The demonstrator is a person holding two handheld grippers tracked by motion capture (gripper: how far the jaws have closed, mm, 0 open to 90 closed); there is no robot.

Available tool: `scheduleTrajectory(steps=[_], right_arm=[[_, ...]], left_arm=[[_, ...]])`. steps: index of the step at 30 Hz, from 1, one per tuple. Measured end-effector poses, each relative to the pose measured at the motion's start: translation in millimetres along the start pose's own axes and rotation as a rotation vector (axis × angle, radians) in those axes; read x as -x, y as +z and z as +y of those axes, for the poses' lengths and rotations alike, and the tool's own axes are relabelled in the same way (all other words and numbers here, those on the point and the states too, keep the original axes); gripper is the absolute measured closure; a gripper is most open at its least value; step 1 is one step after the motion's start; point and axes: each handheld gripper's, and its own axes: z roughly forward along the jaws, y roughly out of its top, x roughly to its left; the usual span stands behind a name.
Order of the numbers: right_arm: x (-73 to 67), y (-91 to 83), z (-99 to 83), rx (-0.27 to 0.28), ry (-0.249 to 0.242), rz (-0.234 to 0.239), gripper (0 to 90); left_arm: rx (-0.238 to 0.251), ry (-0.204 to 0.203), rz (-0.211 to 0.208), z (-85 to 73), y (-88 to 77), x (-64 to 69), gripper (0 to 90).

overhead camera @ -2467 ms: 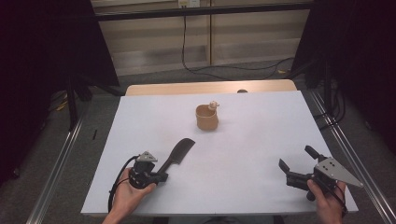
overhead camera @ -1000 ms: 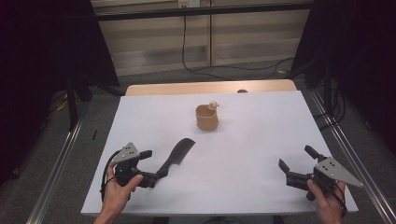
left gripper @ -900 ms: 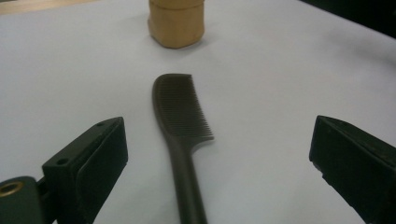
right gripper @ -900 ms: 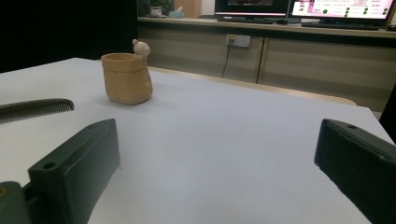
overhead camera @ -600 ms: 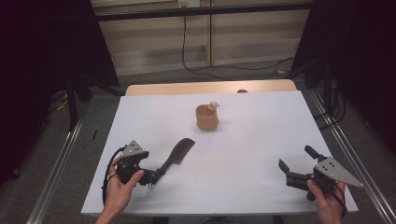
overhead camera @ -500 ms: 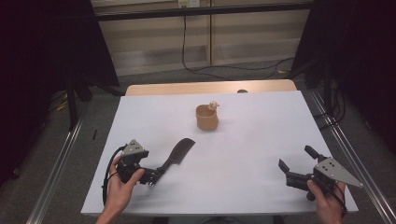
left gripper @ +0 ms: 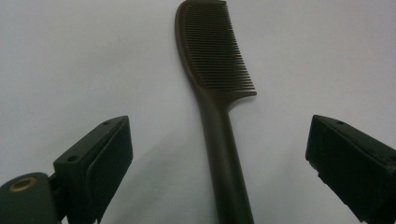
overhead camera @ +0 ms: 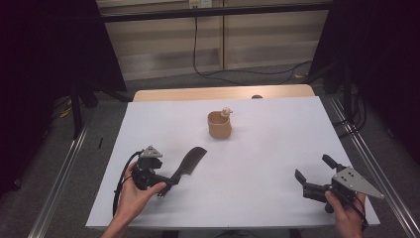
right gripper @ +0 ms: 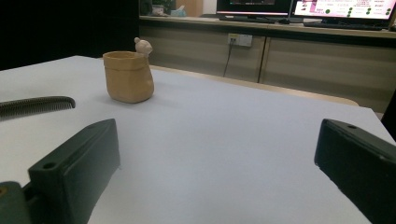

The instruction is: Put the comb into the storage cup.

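The comb [overhead camera: 187,162] lies on the tabletop [overhead camera: 267,148], near the front left. Its handle end lies between the two wide-apart jaws of the left tool [overhead camera: 159,184], and its teeth end points away toward the middle. The cup [overhead camera: 219,124] stands farther back, near the middle, well apart from the comb. The right tool [overhead camera: 311,173] is at the front right, well apart from both, with its jaws wide apart.

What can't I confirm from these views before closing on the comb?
- Comb handle end: cut off by the bottom edge of the left gripper view; under the left gripper in the high view.
- Inside of the tan cup: hidden by its own wall in the right gripper view; too small in the high view.
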Motion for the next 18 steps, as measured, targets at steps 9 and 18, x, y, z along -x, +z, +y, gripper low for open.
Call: scheduleTrajectory(steps=[9, 18], right_arm=[[0.2, 0.0, -0.1, -0.001, 0.0, -0.001, 0.0], [0.2, 0.6, -0.3, -0.003, -0.001, 0.0, 0.0]], left_arm=[[-0.102, 0.035, 0.027, 14.8, 13.1, -1.5, 8.7], [-0.188, 0.029, 0.038, 26.4, 25.2, -1.9, 19.4]])
